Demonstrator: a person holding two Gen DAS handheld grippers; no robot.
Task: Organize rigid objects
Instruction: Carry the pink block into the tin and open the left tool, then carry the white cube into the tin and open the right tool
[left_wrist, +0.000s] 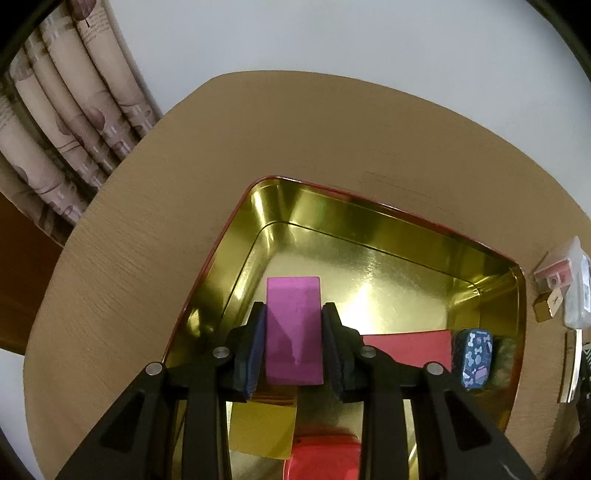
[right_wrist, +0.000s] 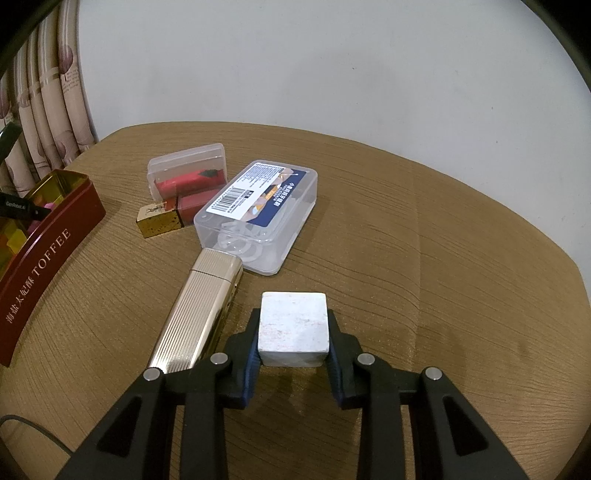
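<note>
left gripper (left_wrist: 293, 345): we see it clamped on the pink block (left_wrist: 293, 328), pads on its two long sides, block pointing away from the camera, over the tin
pink block: we judge it stiff and light, smooth faces so could slip; side grip near the middle looks right
tin (left_wrist: 369, 229): open, gold inside, red rim; already has a yellow block (left_wrist: 262, 430), red block (left_wrist: 406, 347) and a patterned blue case (left_wrist: 476, 358) against the right wall; the floor ahead of the pink block is bare
right gripper (right_wrist: 293, 332): we see it clamped on the white cube (right_wrist: 293, 328), pads on left and right faces, above the table (right_wrist: 443, 258), well apart from the tin (right_wrist: 55, 236)
white cube: we judge it hard, likely heavier for its size, chalky faces so decent grip
still on table: gold ridged case (right_wrist: 199, 314) just left of the cube, clear box (right_wrist: 258, 218), small clear box with red inside (right_wrist: 188, 173), gold and red block (right_wrist: 166, 218)
clear boxes: we judge them light, slick, lids may pop; take them by the long sides
</note>
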